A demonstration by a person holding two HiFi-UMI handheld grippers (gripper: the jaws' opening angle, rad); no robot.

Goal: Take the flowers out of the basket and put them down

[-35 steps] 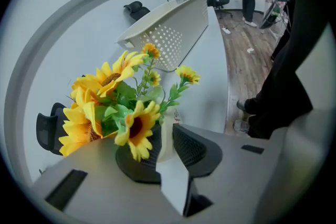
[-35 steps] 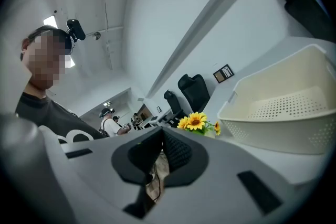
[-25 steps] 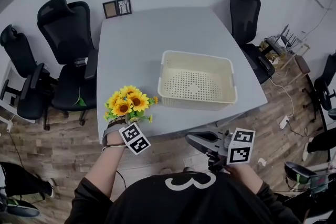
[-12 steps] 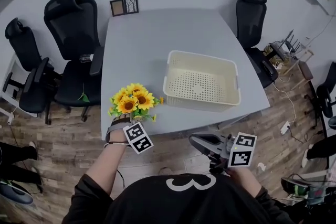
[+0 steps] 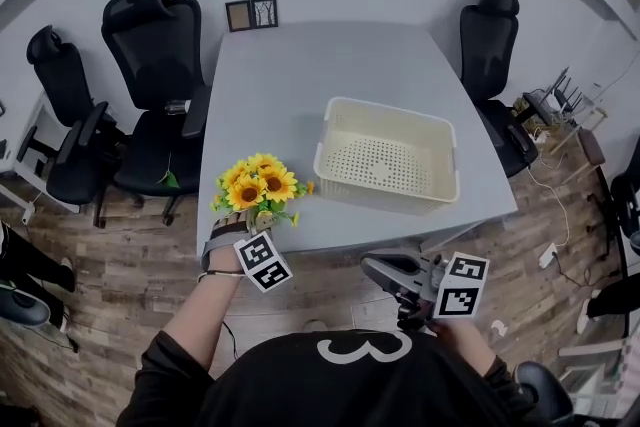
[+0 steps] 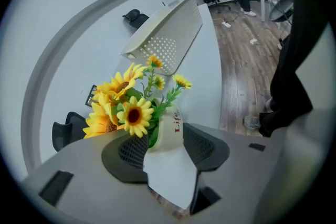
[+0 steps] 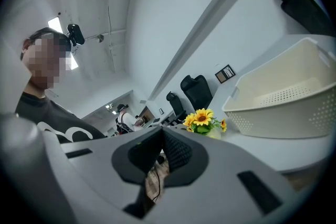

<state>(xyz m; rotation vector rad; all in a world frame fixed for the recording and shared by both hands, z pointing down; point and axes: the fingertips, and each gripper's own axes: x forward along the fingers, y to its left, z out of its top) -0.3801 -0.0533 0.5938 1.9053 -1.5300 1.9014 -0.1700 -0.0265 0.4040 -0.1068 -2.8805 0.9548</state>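
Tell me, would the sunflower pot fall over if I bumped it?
Probably yes: the sunflowers spread wider than their small white pot, so it looks top-heavy. It stands near the table edge, so a push might drop it.

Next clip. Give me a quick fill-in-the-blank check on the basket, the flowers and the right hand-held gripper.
1. The basket on the table is ____.
2. The flowers have ____ petals.
3. In the head view, the flowers stand to the basket's ____.
4. The right hand-held gripper has its jaws ____.

Missing words: empty; yellow; left; shut.
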